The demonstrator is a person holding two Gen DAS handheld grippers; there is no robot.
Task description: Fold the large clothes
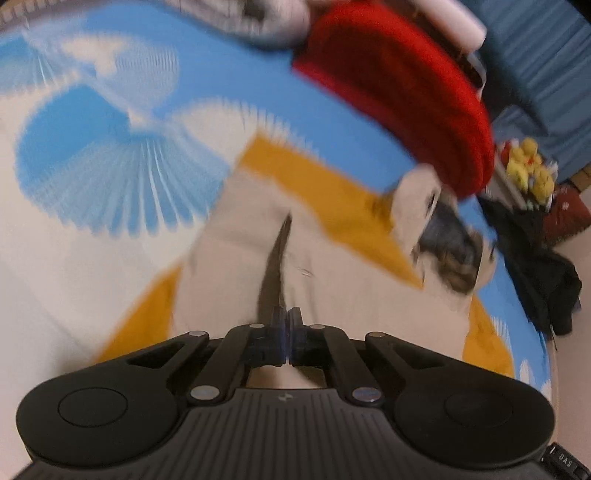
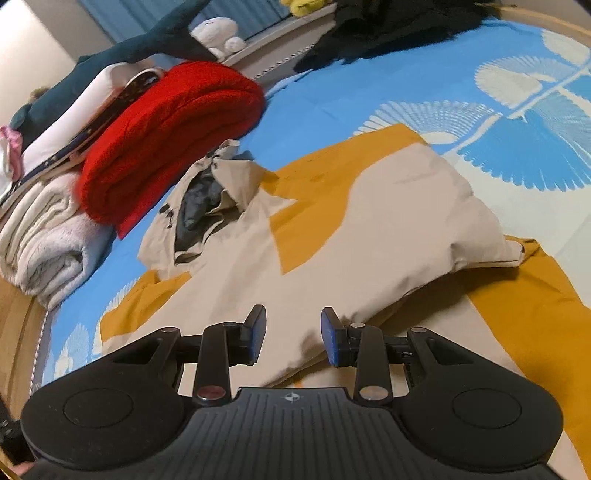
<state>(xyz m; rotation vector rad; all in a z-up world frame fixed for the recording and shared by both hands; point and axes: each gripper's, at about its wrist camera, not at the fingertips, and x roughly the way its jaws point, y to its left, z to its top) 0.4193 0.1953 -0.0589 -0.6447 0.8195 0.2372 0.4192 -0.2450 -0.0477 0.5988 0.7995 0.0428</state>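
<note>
**A:** ok so from where I'm standing, far left of the bed (image 2: pixel 325 107) there's a rolled pale blanket (image 2: pixel 48 240), then a chunky red folded knit (image 2: pixel 166 140) stacked just beside it. What's the jacket doing?

**B:** The beige and mustard jacket (image 2: pixel 332 236) is spread flat across the middle of the blue fan-print sheet, hood end up near the red knit, dark lining showing at the collar. One beige sleeve is folded over the body toward the right.

**A:** And the grippers?

**B:** Left gripper (image 1: pixel 287 332) has its jaws pressed fully together, right down over the beige fabric by a dark crease. That view is blurry, so I can't tell if any cloth is pinched in there. Right gripper (image 2: pixel 293 334) has its jaws apart, blue pads either side of the jacket's near edge, not squeezing it.

**A:** Anything further right?

**B:** Dark clothes (image 2: pixel 388 33) heaped at the far edge of the bed, well apart from the jacket.
</note>
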